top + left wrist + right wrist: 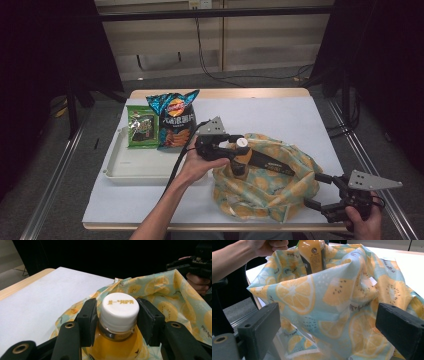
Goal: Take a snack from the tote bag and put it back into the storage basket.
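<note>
**A:** Where is the bottle (pixel 117 322) now?

**B:** Between the jaws of my left claw (pixel 117 315); they are closed just under the white cap (pixel 119 308), pinching the neck from both sides, so I have it held upright; below the claw it stands in the mouth of the fruit-print bag (pixel 270 175), with orange drink showing through its clear sides.

**A:** And your other claw?

**B:** My right claw (pixel 329 325) stands wide open with nothing in it; the bag's near wall lies between its jaws, close ahead but not pinched; from above it sits just off the bag's right edge (pixel 330 195).

**A:** How would you do this step well?

**B:** I judge I am lowering the bottle into the bag; I would keep it straight up and go down slowly, so the base does not drag cloth in with it; I would close the right claw on the bag's rim first, to hold the mouth open; I would let go only when the base rests.

**A:** Anything else nearby?

**B:** Left of my left claw, a white tray (pixel 130 167) holds a bag of crisps (pixel 175 120) and a green packet (pixel 141 127); both well apart from the bottle.
</note>
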The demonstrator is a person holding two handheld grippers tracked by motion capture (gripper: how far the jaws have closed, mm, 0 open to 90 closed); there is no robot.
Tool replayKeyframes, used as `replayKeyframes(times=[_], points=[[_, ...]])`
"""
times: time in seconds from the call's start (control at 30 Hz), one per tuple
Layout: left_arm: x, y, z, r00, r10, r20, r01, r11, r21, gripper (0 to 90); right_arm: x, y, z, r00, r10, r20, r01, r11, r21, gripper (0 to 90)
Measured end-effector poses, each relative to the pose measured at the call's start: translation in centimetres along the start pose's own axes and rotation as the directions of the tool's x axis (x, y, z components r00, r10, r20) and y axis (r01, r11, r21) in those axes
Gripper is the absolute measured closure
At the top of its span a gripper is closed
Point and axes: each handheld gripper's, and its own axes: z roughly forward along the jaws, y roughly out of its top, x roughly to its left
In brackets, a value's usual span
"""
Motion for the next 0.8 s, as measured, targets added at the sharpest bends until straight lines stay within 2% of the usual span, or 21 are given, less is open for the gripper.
replayKeyframes(times=[0.13, 0.23, 0.43, 0.5, 0.67, 0.8], points=[[0.1, 0.0, 0.3, 0.9999, -0.008, 0.01, 0.008, 1.0, -0.003, 51.2, -0.1, 0.0, 0.0, 1.0, -0.003, 0.001, 0.003, 1.0, 0.002, 5.3], [-0.2, 0.0, 0.2, 1.0, -0.002, -0.007, 0.002, 0.9998, 0.018, 46.7, -0.2, 0.0, 0.0, 1.0, 0.001, 0.001, -0.001, 1.0, 0.001, 5.2], [0.1, -0.9, 0.0, 0.9998, -0.021, 0.002, 0.021, 0.9998, -0.001, 42.0, -0.2, -0.1, -0.1, 1.0, 0.003, -0.001, -0.003, 1.0, 0.002, 5.0], [0.1, -1.0, -0.1, 0.9999, -0.012, -0.001, 0.012, 0.9999, 0.01, 39.3, -0.1, -0.1, 0.0, 1.0, 0.003, -0.005, -0.003, 1.0, 0.002, 4.9], [-0.1, -1.4, 0.9, 0.9992, 0.008, 0.04, -0.009, 0.9992, 0.038, 30.8, -0.2, 0.0, 0.0, 1.0, 0.005, -0.004, -0.005, 1.0, 0.002, 4.6], [-0.4, -1.6, 1.6, 0.9988, 0.03, 0.039, -0.032, 0.9984, 0.046, 28.5, -0.2, -0.1, 0.0, 1.0, 0.004, -0.004, -0.004, 1.0, 0.002, 4.5]])
